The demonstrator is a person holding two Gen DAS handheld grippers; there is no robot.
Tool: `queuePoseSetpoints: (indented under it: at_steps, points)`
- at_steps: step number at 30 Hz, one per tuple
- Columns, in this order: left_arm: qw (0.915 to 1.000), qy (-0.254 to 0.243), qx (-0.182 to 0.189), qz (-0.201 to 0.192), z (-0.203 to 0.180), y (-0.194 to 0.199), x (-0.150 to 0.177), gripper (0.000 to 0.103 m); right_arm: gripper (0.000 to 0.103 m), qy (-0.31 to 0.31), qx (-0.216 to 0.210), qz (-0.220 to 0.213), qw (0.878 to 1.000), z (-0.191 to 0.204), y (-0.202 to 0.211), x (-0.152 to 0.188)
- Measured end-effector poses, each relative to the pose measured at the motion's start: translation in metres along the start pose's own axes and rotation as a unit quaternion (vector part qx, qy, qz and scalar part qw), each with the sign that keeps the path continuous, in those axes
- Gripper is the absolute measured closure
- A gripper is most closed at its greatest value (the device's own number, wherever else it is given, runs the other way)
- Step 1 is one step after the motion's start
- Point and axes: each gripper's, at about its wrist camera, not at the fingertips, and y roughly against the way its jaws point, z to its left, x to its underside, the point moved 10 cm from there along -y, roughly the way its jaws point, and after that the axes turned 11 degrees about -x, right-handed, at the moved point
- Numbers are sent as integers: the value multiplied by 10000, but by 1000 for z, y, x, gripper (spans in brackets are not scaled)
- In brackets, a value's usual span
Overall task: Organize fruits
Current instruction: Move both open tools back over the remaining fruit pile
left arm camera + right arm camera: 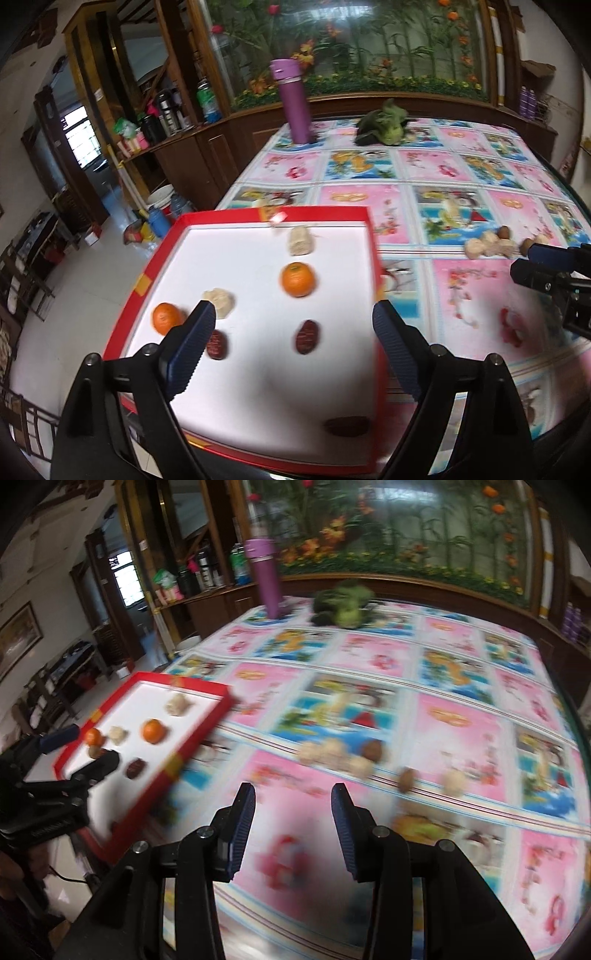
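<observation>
A: Where is the fruit?

B: Most of it lies in a red-rimmed tray [275, 213] with a white floor, at the left edge of a table under a bright cartoon tablecloth [436, 173]. Inside are two oranges, one near the middle [298, 279] and one by the left rim [167, 317], three dark red dates [307, 336] and two pale lumpy pieces [300, 240]. More pale pieces and brown nuts sit in a loose cluster [340, 755] on the cloth, well apart from the tray.

A: And the grippers?

B: The left gripper [293, 321] hangs over the tray with its blue fingers [192, 345] spread wide, nothing between them. The right gripper [293, 805] hovers over bare cloth, short of the cluster, its fingers [242, 827] parted and empty.

A: Anything else on the table?

B: A purple flask [293, 103] stands upright at the far side, with a leafy green vegetable [384, 123] lying near it
</observation>
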Motion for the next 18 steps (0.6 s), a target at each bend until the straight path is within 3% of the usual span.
queuePoseSetpoints:
  at_steps: [4, 10, 18]
  points:
    - [9990, -234, 363, -58, -32, 11, -4, 16, 61, -198, 314, 32, 9993, -45, 19, 15]
    - [9921, -652, 1067, 44, -97, 18, -18, 16, 60, -654, 318, 17, 9973, -83, 29, 20]
    - [9883, -1047, 1060, 322, -141, -9, -27, 16, 61, -530, 76, 216, 9983, -81, -2, 6]
